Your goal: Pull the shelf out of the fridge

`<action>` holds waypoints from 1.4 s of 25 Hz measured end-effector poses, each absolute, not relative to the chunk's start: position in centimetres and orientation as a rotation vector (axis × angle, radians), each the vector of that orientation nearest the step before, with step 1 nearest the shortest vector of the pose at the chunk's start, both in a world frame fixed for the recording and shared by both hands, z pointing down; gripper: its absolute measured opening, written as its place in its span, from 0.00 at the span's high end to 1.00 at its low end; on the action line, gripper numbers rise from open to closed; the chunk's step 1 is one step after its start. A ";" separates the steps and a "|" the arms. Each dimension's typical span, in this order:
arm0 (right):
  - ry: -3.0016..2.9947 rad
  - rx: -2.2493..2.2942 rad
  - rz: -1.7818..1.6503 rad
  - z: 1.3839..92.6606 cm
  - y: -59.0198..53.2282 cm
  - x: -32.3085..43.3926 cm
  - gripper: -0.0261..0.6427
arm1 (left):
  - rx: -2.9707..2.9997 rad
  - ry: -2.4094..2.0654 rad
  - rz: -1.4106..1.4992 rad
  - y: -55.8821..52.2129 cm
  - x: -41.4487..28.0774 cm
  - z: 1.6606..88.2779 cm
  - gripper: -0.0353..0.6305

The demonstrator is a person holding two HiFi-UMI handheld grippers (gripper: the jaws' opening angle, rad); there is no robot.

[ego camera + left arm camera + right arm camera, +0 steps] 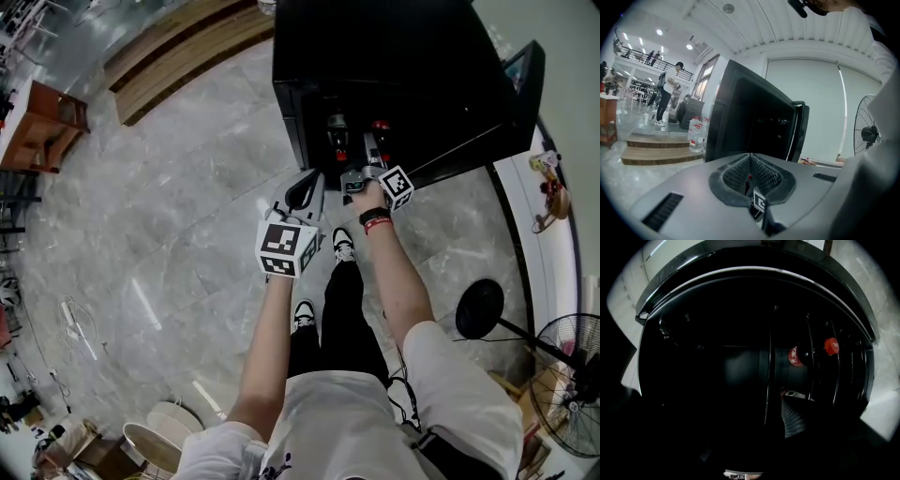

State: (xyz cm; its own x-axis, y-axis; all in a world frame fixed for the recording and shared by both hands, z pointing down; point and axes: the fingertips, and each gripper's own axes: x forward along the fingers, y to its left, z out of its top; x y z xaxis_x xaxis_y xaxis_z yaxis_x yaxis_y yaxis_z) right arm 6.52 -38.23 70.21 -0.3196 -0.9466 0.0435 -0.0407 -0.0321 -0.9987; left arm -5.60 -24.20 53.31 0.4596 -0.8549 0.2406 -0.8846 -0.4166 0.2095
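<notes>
**Item:** wire shelf (768, 380), inside the black fridge (394, 56), whose door stands open. Red-capped bottles (797, 356) are on or beside it; which is unclear.

**Handling (judged):** stiff, thin, smooth rods. Light unless loaded. Take the front rod and draw it level.

**Right tongs** (364, 167): spread wide at the opening, gripping nothing.

**Left tongs** (305, 187): closed, empty, short of the fridge.

**Obscured:** the shelf's front edge and runners are lost in darkness.
</notes>
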 end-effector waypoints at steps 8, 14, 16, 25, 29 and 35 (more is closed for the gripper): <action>1.398 -1.059 -1.483 72.4 -41.1 5.9 0.42 | 2.388 -1.512 0.126 -26.2 -5.9 54.6 0.92; 1.397 -1.043 -1.468 72.8 -43.5 5.7 0.42 | 2.402 -1.500 0.128 -26.7 -5.2 55.7 0.92; 1.389 -1.038 -1.465 73.0 -44.4 5.7 0.42 | 2.406 -1.495 0.129 -26.9 -5.1 56.0 0.92; 1.353 -1.009 -1.442 73.3 -48.0 5.4 0.42 | 2.438 -1.491 0.122 -28.3 -4.8 57.0 0.92; 1.357 -1.000 -1.438 73.1 -49.2 4.9 0.42 | 2.447 -1.492 0.120 -28.4 -4.8 56.9 0.92; 1.364 -1.069 -1.393 73.4 -51.4 4.9 0.42 | 2.431 -1.490 0.101 -29.1 -5.2 57.2 0.92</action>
